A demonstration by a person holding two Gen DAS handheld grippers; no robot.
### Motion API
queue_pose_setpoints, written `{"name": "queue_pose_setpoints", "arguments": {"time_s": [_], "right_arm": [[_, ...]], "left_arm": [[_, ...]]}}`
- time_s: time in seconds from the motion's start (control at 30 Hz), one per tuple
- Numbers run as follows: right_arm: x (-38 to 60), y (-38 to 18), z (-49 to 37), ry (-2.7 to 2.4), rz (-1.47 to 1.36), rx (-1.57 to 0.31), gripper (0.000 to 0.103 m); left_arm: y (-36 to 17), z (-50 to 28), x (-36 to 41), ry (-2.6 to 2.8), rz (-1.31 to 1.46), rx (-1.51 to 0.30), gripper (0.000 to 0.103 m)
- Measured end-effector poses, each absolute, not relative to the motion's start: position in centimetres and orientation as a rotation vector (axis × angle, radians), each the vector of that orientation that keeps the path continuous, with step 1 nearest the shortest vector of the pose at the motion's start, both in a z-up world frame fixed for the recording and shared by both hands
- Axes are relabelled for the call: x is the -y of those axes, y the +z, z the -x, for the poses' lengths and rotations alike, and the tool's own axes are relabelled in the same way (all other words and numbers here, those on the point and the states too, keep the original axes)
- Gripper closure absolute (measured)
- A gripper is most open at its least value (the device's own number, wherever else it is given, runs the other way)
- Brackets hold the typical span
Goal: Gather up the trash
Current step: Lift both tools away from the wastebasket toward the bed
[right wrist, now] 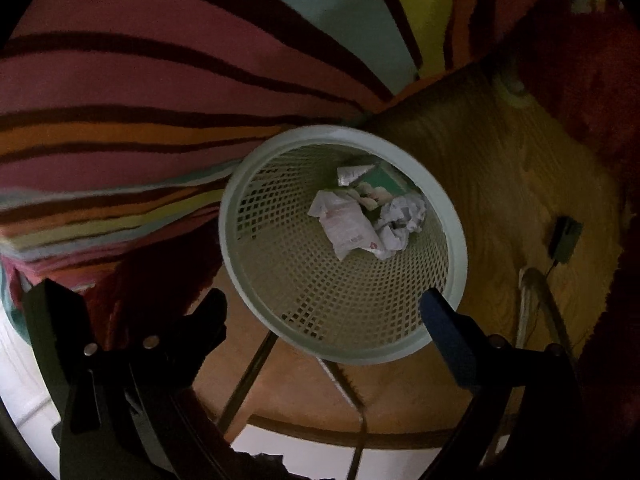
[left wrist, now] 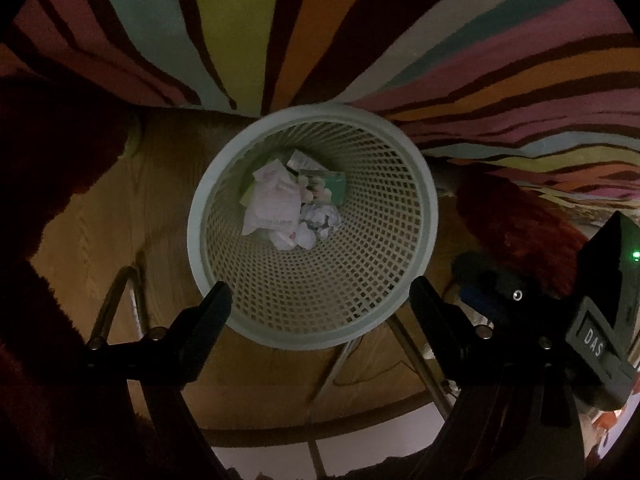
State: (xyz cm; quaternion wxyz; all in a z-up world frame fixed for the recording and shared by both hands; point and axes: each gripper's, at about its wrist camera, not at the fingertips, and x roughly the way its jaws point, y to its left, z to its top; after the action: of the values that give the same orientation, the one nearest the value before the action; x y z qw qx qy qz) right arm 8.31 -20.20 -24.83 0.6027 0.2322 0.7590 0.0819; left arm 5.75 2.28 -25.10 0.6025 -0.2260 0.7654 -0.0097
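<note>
Both hand-held grippers, left (left wrist: 320,304) and right (right wrist: 324,312), hang spread and empty over the basket rim (left wrist: 200,184).

Striped rug (left wrist: 360,20); wooden floor (left wrist: 132,200); small dark device (right wrist: 565,238) on floor.

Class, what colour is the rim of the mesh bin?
The bin's rim is pale mint green, clearest in the left wrist view.
</note>
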Motion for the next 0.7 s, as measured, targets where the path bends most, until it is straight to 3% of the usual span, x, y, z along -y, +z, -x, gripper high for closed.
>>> {"name": "queue_pose_setpoints", "arguments": {"time_s": [0.3, 0.7], "right_arm": [[19.7, -17.3, -8.2, 0.219, -0.37, -1.499, 0.01], [21.8, -6.6, -11.0, 0.144, -0.313, -1.059, 0.01]], "left_arm": [[-19.3, -5.3, -2.8, -0.038, 0.42, -1.605, 0.015], [-7.9, -6.8, -4.9, 0.061, 0.362, -1.168, 0.015]]}}
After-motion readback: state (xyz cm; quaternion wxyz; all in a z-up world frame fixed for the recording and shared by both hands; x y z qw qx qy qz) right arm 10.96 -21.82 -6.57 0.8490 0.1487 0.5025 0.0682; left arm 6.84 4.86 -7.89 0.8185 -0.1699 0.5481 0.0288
